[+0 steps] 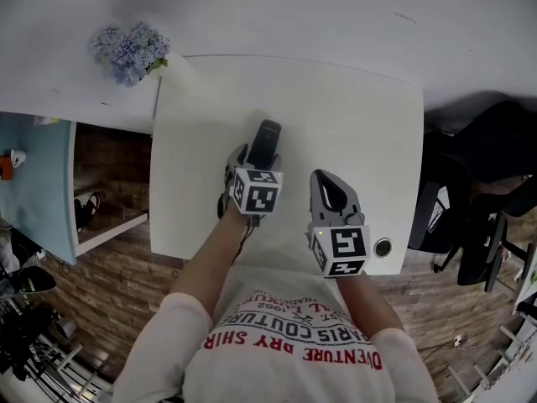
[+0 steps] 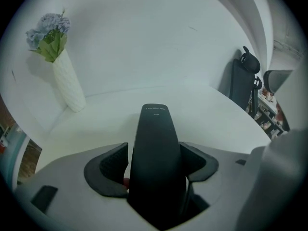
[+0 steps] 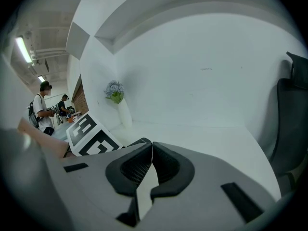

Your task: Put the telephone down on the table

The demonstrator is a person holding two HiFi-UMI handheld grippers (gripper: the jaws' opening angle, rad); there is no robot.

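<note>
Two grippers over a white table (image 1: 336, 107). Left gripper (image 1: 258, 159) sits near the table's middle. Its jaws stand wide apart, with the black telephone (image 2: 155, 148) between them and a pad against each side of the handset. The telephone points away from the person, towards the far wall, its far end out past the jaws and over the tabletop. Can't tell whether that far end touches the table.

Right gripper (image 3: 152, 149) is just to the right of the left one and slightly nearer the person. Its jaws are closed tip to tip with nothing in them, and it hovers over the near right part of the table.

White ribbed vase (image 2: 68, 88) with pale blue flowers (image 2: 48, 30) stands upright at the far left corner, well apart from the telephone. Round cable hole (image 1: 383, 247) is in the near right corner of the tabletop, just right of the right gripper. Black office chair (image 2: 240, 83) stands off the table's right side. Two people (image 3: 42, 105) show far off to the left in the right gripper view. Wood-look floor (image 1: 117, 284) lies below the table on the near left.
</note>
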